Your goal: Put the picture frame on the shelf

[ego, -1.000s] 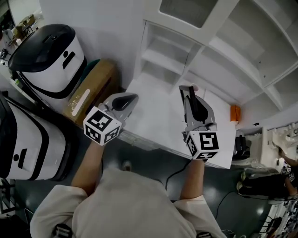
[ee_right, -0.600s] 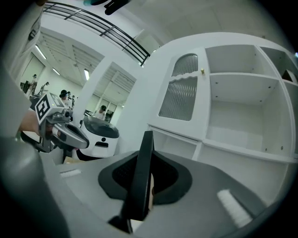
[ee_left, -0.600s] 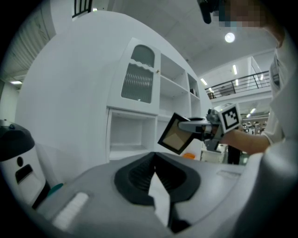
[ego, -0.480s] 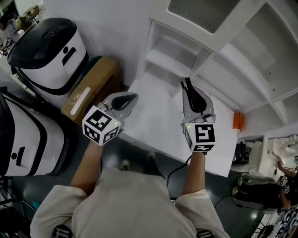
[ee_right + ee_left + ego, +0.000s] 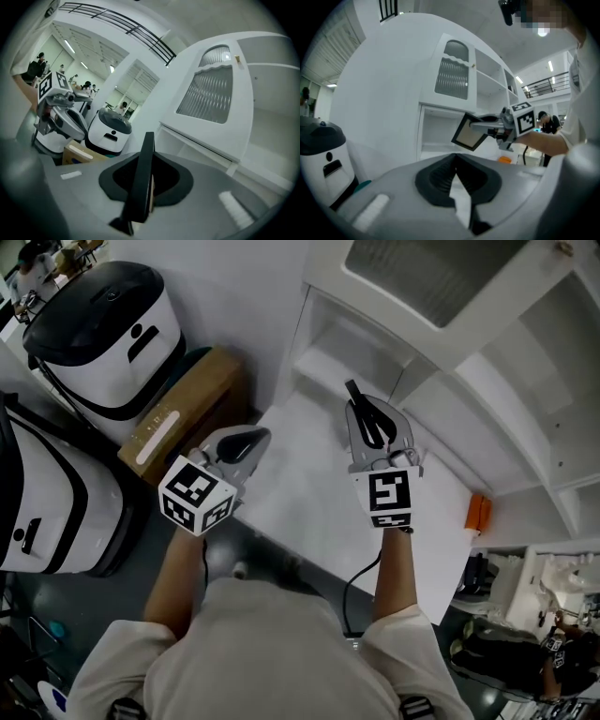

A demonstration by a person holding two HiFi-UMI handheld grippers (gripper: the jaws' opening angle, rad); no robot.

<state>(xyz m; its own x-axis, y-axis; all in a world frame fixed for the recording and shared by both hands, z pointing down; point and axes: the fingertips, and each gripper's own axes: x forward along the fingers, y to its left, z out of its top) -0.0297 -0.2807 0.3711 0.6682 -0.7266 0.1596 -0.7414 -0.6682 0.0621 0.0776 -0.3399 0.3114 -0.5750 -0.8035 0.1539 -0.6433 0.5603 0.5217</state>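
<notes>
The picture frame [image 5: 356, 395] has a black border and a pale front [image 5: 470, 133]. My right gripper [image 5: 370, 423] is shut on it and holds it edge-up in the air, above the white counter [image 5: 300, 484] and just in front of the white shelf unit's lowest open compartment [image 5: 330, 351]. In the right gripper view the frame [image 5: 144, 161] stands upright between the jaws, with the shelf [image 5: 201, 145] beyond it. My left gripper [image 5: 242, 444] hovers over the counter's left edge, shut with nothing in it [image 5: 455, 157].
Two white-and-black machines [image 5: 103, 320] [image 5: 47, 512] and a cardboard box [image 5: 178, 413] stand on the floor to the left. An orange object [image 5: 476, 514] lies at the counter's right end. The shelf unit has a slatted upper door [image 5: 441, 277] and more open shelves to the right [image 5: 525, 399].
My right gripper has carried the frame forward and up, closer to the shelf's lower compartment. The left gripper has stayed over the counter's left edge.
</notes>
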